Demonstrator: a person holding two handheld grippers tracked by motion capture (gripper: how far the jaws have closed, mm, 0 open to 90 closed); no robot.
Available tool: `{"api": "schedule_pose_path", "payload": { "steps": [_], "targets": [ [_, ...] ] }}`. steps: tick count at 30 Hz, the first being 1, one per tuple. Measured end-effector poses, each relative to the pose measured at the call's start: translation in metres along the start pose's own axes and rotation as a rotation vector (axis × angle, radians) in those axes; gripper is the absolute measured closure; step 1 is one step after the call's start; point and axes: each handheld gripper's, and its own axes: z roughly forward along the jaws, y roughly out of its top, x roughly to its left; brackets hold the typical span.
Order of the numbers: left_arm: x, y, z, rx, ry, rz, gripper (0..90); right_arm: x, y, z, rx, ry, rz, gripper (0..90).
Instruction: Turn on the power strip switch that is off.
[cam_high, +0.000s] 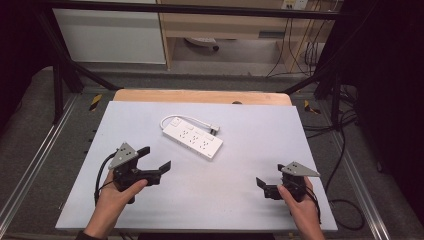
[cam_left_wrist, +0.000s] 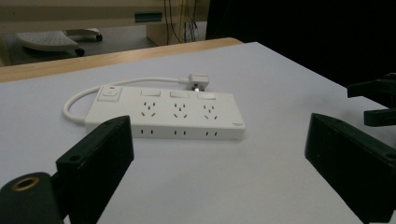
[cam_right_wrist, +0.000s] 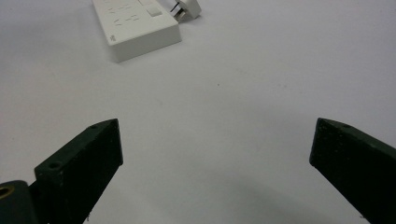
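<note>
Though flat-lying, boxy white power strip (cam_high: 192, 137)

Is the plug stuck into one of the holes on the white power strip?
No, the plug lies loose on the table behind the power strip, and the sockets are empty.

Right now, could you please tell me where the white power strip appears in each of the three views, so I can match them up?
High view: the power strip lies mid-table, angled, beyond both grippers.
Left gripper view: it sits centre-left, long side facing the camera, above the left finger.
Right gripper view: just one end shows at the top left, cut by the frame edge.
Shared landmark: its white plug on the short cord, lying right behind the strip.
</note>
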Motion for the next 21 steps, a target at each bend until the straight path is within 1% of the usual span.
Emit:
{"api": "schedule_pose_path", "payload": {
  "steps": [3, 5, 6, 8, 11, 12, 13, 16, 19, 20, 21],
  "targets": [
    [-0.001, 0.004, 0.007, 0.002, -0.006, 0.001, 7.8, -0.001, 0.000, -0.001, -0.003, -0.001, 0.003, 3.1],
    [-0.001, 0.007, 0.011, 0.003, -0.008, 0.009, 7.8, -0.001, 0.000, 0.000, -0.001, 0.001, 0.006, 3.2],
    [-0.002, 0.008, 0.014, 0.000, -0.008, 0.005, 7.8, 0.000, 0.000, 0.000, 0.002, 0.002, 0.009, 3.4],
    [-0.002, 0.009, 0.019, 0.000, -0.003, 0.014, 7.8, 0.000, 0.000, 0.001, 0.007, 0.007, 0.006, 3.5],
    [-0.001, 0.008, 0.028, 0.011, -0.001, 0.008, 7.9, 0.002, 0.001, 0.001, 0.008, 0.011, -0.002, 3.6],
    [-0.001, 0.008, 0.031, 0.016, 0.006, 0.012, 7.9, 0.002, 0.001, 0.001, 0.005, 0.012, -0.007, 3.7],
    [-0.002, 0.008, 0.034, 0.013, 0.002, 0.008, 8.0, 0.003, 0.001, 0.001, 0.003, 0.013, -0.011, 3.6],
    [-0.002, 0.011, 0.041, 0.015, -0.003, 0.022, 8.1, 0.004, 0.001, 0.001, 0.003, 0.021, -0.013, 3.3],
    [-0.002, 0.014, 0.049, 0.018, -0.005, 0.016, 8.1, 0.004, 0.002, 0.003, 0.005, 0.030, -0.012, 3.1],
    [-0.002, 0.016, 0.051, 0.023, 0.001, 0.023, 8.0, 0.004, 0.002, 0.003, 0.005, 0.032, -0.012, 3.1],
    [-0.002, 0.017, 0.054, 0.023, -0.005, 0.024, 8.0, 0.004, 0.002, 0.003, 0.002, 0.034, -0.015, 3.0]
  ]
}}
